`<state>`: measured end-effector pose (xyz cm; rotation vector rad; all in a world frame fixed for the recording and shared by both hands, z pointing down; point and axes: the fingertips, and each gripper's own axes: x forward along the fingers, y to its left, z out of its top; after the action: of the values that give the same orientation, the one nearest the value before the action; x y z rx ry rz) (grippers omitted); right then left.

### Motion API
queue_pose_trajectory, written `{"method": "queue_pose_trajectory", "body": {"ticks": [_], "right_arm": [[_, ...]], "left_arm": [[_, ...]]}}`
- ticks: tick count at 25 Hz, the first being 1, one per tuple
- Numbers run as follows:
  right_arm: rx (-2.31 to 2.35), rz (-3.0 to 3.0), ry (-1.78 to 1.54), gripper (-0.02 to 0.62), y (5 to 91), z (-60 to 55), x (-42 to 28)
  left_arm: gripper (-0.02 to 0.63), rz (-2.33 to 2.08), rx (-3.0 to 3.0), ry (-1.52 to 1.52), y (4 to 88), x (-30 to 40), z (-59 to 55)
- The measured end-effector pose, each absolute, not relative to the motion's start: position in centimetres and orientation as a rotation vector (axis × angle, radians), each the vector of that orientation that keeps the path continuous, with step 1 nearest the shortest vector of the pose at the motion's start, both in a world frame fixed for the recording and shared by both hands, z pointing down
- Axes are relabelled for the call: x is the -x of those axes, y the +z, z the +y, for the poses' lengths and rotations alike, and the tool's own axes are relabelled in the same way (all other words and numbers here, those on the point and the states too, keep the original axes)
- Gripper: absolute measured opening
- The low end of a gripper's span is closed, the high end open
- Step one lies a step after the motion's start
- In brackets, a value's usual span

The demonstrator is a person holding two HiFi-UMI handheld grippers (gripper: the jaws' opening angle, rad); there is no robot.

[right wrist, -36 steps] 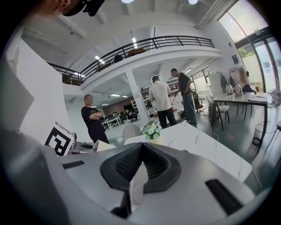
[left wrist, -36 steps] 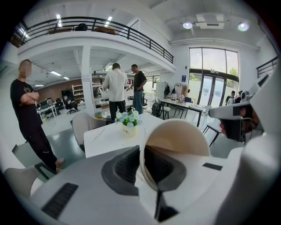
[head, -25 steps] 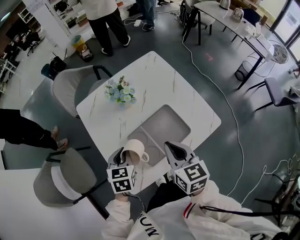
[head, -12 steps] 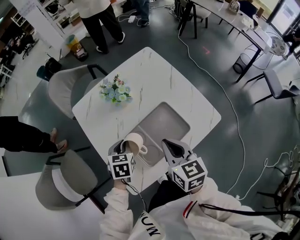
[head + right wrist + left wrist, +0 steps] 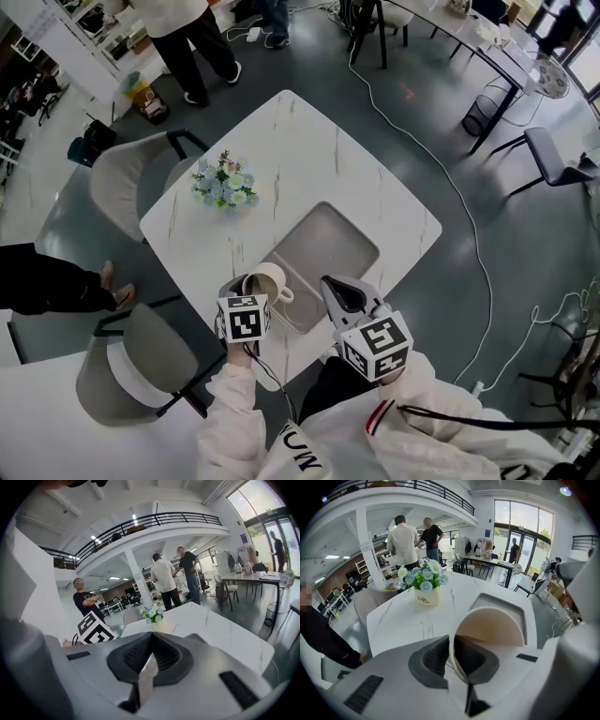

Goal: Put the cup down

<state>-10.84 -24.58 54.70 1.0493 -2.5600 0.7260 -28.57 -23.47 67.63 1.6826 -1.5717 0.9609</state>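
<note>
The left gripper (image 5: 242, 291) holds the cup (image 5: 267, 281) by its rim. One of its fingers (image 5: 433, 660) is outside the cup and the other is inside, and they pinch the cup's wall between them. The cup is tipped over, with its open mouth turned toward the gripper. It is low over the near part of the white bench (image 5: 309, 150), right by the near left corner of the grey tray (image 5: 328, 248). No view shows if its bottom touches anything yet.

The right gripper (image 5: 345, 298) has its fingers closed on nothing and hangs near the cup, over the tray's near edge.

The step in hand looks like bringing the cup down. Next, the cup likely needs to be turned upright so its bottom sits flat. Only then should the fingers let go, and lift away gently so the cup does not tip.
</note>
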Motion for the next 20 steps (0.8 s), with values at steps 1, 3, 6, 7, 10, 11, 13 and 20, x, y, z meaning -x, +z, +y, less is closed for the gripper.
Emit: {"method": "queue_pose_trajectory", "body": {"ticks": [1,3,6,7,10,11,13,20], "right_arm": [[-1.052,-2.557,0.728,0.005,54.7,-24.7,10.8],[-1.062,-2.553,0.731,0.005,54.8,-25.0,10.6],[-1.074,-2.553,0.734,0.005,54.9,-25.4,10.5],[-1.075,-2.553,0.735,0.005,55.0,-25.5,10.4],[-1.076,-2.552,0.742,0.005,55.3,-25.6,10.3],[-1.076,-2.550,0.746,0.005,55.3,-25.6,10.2],[-1.081,-2.546,0.753,0.005,55.4,-25.7,10.1],[-1.109,-2.535,0.753,0.005,55.6,-26.7,9.2]], "left_arm": [[0.043,-1.561,-1.682,0.974,67.8,28.5,-23.6],[0.043,-1.538,-1.679,0.998,68.2,28.4,-23.7],[0.043,-1.501,-1.669,1.034,68.9,28.2,-23.9],[0.043,-1.491,-1.665,1.047,69.2,28.1,-24.0],[0.043,-1.468,-1.654,1.076,69.7,28.0,-24.2],[0.043,-1.461,-1.654,1.084,69.8,27.9,-24.4],[0.043,-1.441,-1.646,1.101,70.0,27.8,-24.5],[0.043,-1.379,-1.610,1.173,70.9,27.7,-24.6]]}}
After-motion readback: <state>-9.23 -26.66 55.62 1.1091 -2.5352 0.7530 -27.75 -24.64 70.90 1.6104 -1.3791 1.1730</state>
